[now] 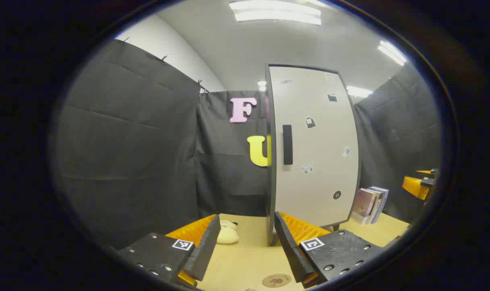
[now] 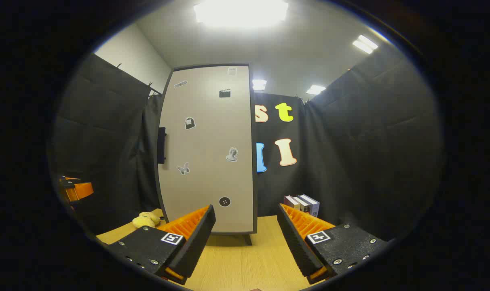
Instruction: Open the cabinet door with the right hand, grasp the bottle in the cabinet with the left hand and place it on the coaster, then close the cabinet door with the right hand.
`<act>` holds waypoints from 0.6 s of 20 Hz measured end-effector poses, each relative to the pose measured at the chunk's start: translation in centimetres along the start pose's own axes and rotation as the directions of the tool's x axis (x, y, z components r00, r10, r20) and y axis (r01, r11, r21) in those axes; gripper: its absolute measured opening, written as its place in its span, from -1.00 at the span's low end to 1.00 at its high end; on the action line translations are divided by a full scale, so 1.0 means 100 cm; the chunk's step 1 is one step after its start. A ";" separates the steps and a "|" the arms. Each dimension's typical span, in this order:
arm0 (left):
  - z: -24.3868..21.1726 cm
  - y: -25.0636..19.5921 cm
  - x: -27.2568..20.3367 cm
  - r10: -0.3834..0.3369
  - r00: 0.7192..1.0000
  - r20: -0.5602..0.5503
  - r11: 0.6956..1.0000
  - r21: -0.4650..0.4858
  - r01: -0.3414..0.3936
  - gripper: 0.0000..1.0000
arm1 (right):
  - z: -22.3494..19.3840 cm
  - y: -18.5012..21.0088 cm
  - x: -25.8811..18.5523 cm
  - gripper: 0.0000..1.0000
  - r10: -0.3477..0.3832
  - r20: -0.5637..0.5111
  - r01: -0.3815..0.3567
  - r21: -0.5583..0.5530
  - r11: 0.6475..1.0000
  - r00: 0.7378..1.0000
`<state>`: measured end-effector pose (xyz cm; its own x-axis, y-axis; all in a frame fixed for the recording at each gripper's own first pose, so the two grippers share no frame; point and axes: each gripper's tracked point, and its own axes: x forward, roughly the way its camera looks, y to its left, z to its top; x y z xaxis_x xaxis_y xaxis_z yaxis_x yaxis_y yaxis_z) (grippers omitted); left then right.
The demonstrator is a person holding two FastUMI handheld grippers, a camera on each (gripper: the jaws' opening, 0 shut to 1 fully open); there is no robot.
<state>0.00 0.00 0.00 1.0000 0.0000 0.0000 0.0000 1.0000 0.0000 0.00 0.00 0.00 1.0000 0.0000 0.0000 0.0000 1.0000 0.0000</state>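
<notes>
Both grippers (image 1: 247, 242) (image 2: 246, 238) wide before cabinet (image 2: 208, 149)

From the left gripper view I am seeing the cabinet (image 1: 313, 149) standing on the table (image 1: 245, 258) ahead, its door (image 1: 315, 161) facing me and shut, with the handle (image 1: 287, 144) sitting near the door's left edge. A row of books (image 1: 370, 205) is standing on the table to the right of the cabinet, a plush toy (image 1: 227, 233) is lying to its left, and the coaster (image 1: 276, 280) is lying on the table in front of it, nearest to me. In the right gripper view I am seeing the cabinet left of centre, the books right of it against the booth wall (image 2: 370, 161), and the plush toy at its left foot.
</notes>
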 end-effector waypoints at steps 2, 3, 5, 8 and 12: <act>0.000 0.001 -0.002 0.001 1.000 -0.001 1.000 0.006 -0.001 0.67 | 0.002 -0.001 -0.002 0.90 0.002 0.007 -0.002 0.005 1.000 1.000; 0.001 0.002 -0.003 0.004 1.000 0.000 1.000 0.009 -0.004 0.67 | 0.002 -0.001 -0.004 0.90 0.002 0.010 -0.002 0.005 1.000 1.000; 0.001 0.001 -0.006 0.000 1.000 -0.004 1.000 0.009 0.000 0.67 | 0.002 0.000 -0.004 0.90 0.001 0.012 -0.001 0.001 1.000 1.000; 0.005 -0.001 -0.007 -0.004 1.000 0.000 1.000 0.011 0.004 0.60 | 0.002 0.000 -0.005 0.90 0.005 0.009 -0.005 0.003 1.000 1.000; 0.007 0.000 -0.008 -0.001 1.000 0.007 1.000 0.023 0.001 0.67 | 0.003 -0.002 -0.005 0.90 0.006 0.009 -0.006 0.006 1.000 1.000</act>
<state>-0.82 0.04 0.74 1.0000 -0.0007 0.0074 0.0006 0.9997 0.0234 -0.49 -0.17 0.29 0.9999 0.0062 0.0092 -0.0063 1.0000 0.0056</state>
